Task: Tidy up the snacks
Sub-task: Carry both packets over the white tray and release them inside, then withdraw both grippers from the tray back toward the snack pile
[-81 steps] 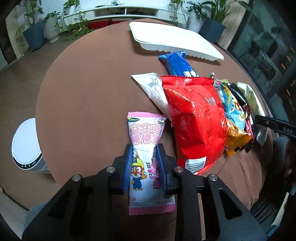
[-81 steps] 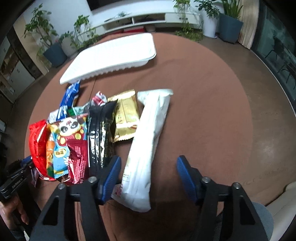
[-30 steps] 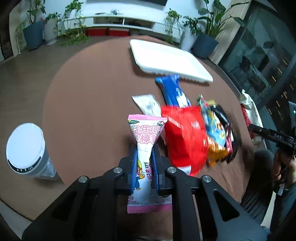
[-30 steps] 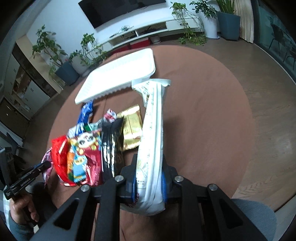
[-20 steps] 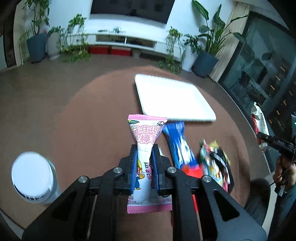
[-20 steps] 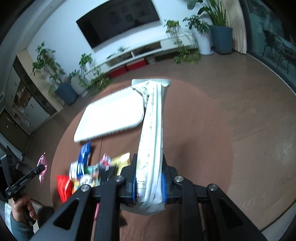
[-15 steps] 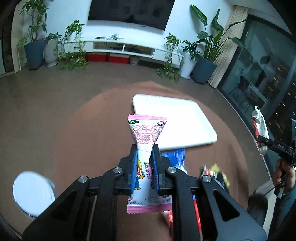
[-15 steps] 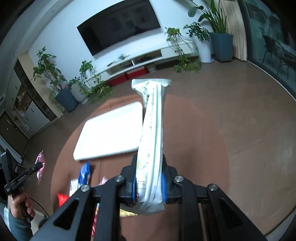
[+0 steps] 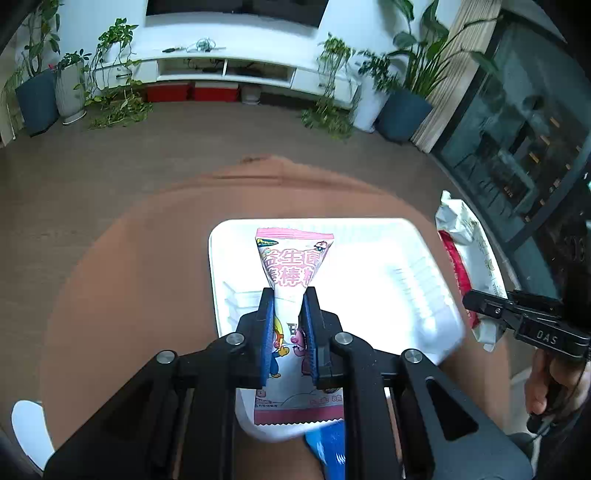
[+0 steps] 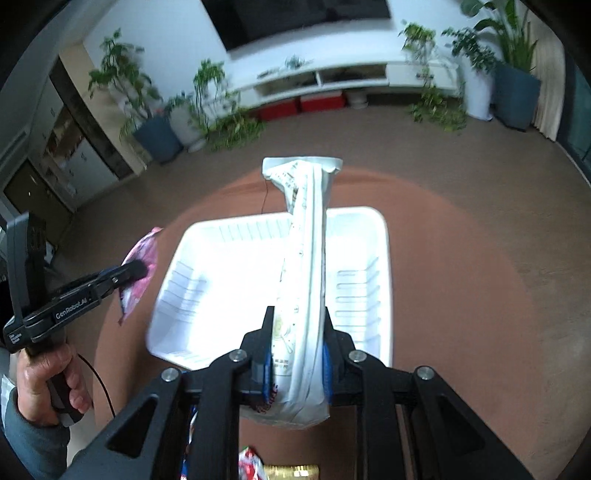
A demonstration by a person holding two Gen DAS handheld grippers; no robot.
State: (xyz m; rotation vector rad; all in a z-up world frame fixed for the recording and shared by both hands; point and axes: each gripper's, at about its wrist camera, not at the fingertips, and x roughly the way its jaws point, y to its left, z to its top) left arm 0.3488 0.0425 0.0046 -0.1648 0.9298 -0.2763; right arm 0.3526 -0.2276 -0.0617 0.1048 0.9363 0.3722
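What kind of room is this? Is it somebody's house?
Probably a home living room: a big black wall television hangs above a long white low cabinet, with leafy potted plants around a round brown table.

Pink packet (image 9: 291, 266) and white packet (image 10: 306, 258) held above white tray (image 10: 221, 258).

"GenRobot.AI" on left gripper (image 10: 131, 271); "DAS" on right gripper (image 9: 471, 301).
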